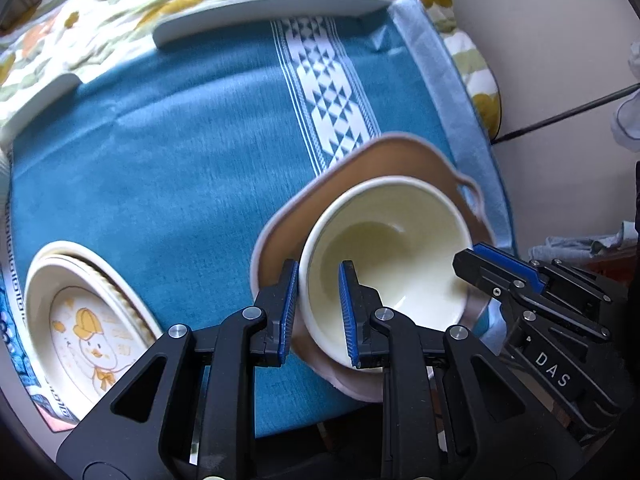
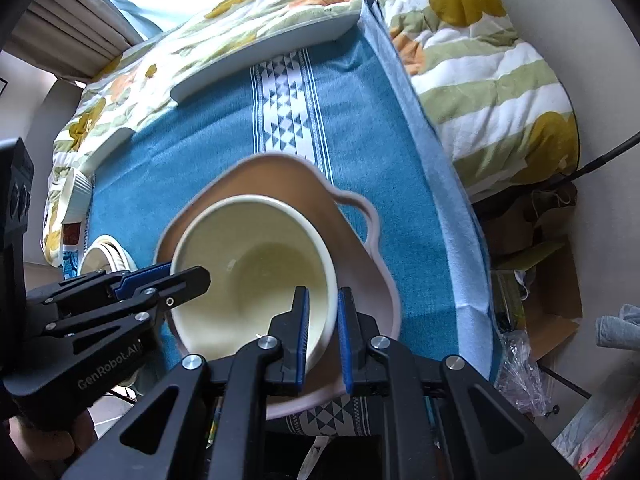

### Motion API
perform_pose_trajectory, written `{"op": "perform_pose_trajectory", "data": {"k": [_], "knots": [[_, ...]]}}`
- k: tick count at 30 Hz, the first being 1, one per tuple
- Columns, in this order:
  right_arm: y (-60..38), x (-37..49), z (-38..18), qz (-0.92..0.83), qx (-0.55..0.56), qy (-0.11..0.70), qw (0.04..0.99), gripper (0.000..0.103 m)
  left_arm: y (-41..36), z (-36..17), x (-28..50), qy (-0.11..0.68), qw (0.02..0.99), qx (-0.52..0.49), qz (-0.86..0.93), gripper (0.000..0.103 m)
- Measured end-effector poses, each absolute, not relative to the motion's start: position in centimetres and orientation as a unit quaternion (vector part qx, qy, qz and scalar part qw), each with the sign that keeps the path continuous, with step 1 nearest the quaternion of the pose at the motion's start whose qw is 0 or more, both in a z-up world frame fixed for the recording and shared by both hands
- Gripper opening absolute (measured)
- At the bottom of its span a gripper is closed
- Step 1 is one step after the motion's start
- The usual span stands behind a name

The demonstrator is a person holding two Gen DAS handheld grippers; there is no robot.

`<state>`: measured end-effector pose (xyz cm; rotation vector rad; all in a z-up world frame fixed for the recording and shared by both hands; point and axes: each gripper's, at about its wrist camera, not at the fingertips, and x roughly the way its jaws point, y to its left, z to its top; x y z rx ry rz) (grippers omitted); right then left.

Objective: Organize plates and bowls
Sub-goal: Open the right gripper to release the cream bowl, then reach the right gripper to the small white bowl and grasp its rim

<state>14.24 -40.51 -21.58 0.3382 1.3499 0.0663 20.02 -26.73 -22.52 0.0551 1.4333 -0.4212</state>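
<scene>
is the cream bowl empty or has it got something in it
Empty: the round cream ceramic bowl shows a bare glazed bottom in both views. It sits in the tan handled dish, both tongs on its rim.

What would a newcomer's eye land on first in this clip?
The glossy cream ceramic bowl sitting in a tan handled dish, pinched at opposite rims by the left gripper and right gripper. Next, the blue woven cloth beneath, and a duck-printed bowl at left.

A pale cream bowl (image 1: 384,256) is seen on a tan, pink-rimmed plate (image 1: 320,196). The cloth (image 1: 180,168) is coloured teal, with a white triangle-patterned band. A yellow duck is printed in the cream dish (image 1: 86,332).
</scene>
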Motion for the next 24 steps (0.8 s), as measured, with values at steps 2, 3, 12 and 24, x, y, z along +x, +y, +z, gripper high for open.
{"op": "perform_pose_trajectory", "data": {"k": [2,3,12,24], "knots": [[-40.7,14.1,-20.8,0.034,0.158,0.615,0.772,0.013,-26.5,-21.8,20.0,0.644,0.739,0.022,-0.195,0.017],[-40.7,14.1,-20.5,0.036,0.157,0.611,0.775,0.013,-26.4,-21.3,20.0,0.641,0.742,0.019,-0.197,0.017],[-39.0,13.1,-14.4,0.095,0.147,0.547,0.818,0.013,-22.0,-13.2,17.7,0.557,0.81,-0.029,-0.182,0.023],[-28.9,16.1,-8.3,0.272,0.037,0.456,0.847,0.103,-6.7,-6.0,12.7,0.449,0.888,-0.095,0.027,0.103]]}}
